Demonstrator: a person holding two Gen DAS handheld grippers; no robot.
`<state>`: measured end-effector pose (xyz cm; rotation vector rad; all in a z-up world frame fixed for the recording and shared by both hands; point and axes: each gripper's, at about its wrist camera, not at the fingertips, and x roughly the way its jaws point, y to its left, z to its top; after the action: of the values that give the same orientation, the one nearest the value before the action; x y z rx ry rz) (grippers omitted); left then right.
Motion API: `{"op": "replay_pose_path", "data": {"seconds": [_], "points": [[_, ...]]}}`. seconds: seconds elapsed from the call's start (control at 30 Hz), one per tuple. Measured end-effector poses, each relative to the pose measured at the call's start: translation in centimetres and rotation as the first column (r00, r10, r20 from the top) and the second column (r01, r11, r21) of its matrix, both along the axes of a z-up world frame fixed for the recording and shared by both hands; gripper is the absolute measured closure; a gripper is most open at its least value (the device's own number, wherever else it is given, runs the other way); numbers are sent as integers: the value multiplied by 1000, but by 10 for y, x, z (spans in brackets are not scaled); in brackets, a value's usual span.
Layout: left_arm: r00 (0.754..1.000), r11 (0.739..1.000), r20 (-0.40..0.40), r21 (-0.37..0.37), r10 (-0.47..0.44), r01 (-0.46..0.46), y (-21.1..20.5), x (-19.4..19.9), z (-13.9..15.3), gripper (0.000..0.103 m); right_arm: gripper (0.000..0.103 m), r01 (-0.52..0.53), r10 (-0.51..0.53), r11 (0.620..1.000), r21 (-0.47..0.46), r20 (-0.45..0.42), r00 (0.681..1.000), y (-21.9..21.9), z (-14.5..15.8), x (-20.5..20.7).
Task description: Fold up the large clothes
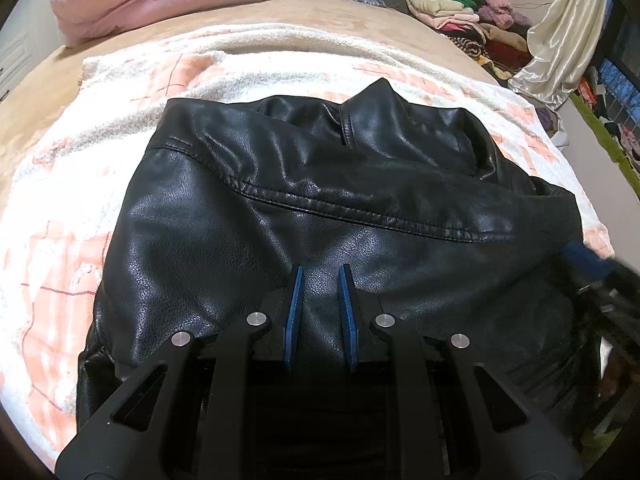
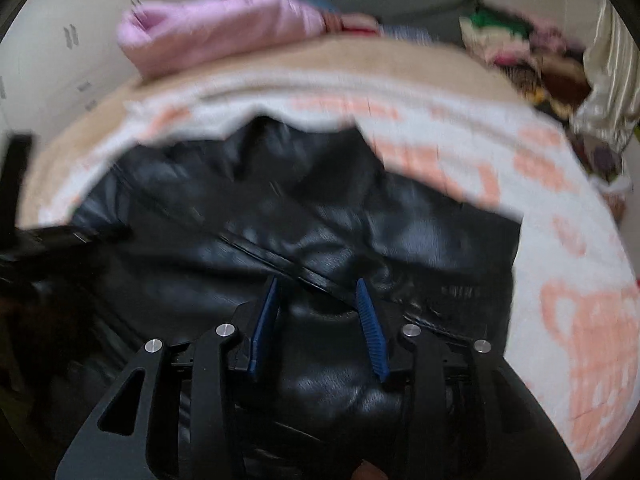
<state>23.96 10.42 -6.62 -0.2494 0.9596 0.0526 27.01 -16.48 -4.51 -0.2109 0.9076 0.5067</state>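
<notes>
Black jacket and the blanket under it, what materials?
Black jacket: leather or faux leather, can't tell which; semi-gloss, pebbled grain, stitched seams, stiff creases. Blanket: fluffy fleece-like pile, matte, cream with peach pattern; fuzzy nap visible.

Tan bed, pale wall, cream satin curtain, heaped clothes shelf

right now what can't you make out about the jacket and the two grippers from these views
- Right wrist view: motion blur smears the black leather jacket; seams and folds are unreadable.
- Jacket's near hem: hidden behind the left gripper and the right gripper bodies.
- Sleeves: cannot tell where they lie; the folded leather covers them.
- Left wrist view, right edge: the dark blurred shape over the jacket is probably the other gripper, but its fingers are indistinct.
- The blanket under the jacket is hidden.
</notes>
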Motion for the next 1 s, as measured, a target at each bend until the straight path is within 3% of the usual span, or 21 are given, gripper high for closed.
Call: {"op": "replay_pose_path", "data": {"seconds": [0.07,0.2,0.37,0.47,0.6,0.73,0.9,1.0], "points": [[1000,1000,1,-2,-4,4,0,0,-1,92,72,8,-9,1000,-18,-36,999,0,-14,3],[1000,1000,12,-9,-3,4,1,-1,-2,92,72,5,-6,999,-42,-14,1000,5,-20,1],[999,999,45,-49,13,-11,8,-8,7,91,70,12,-10,993,116,-23,1000,-17,-3,-3],[993,997,114,-76,35,-26,14,-23,23,79,65,11,-18,983,182,41,999,-31,20,-19],[986,999,167,-45,5,2,4,-39,44,77,61,3,-25,974,228,97,995,-39,37,-32],[988,997,137,-24,-73,77,-15,-45,46,77,61,-51,27,974,220,111,994,-31,45,-43],[990,990,-3,2,-140,140,-36,-44,8,86,61,-123,99,975,187,128,987,-10,49,-64],[992,991,-4,-33,-130,130,-32,-44,-6,86,61,-126,103,973,194,123,987,-9,47,-69]]}}
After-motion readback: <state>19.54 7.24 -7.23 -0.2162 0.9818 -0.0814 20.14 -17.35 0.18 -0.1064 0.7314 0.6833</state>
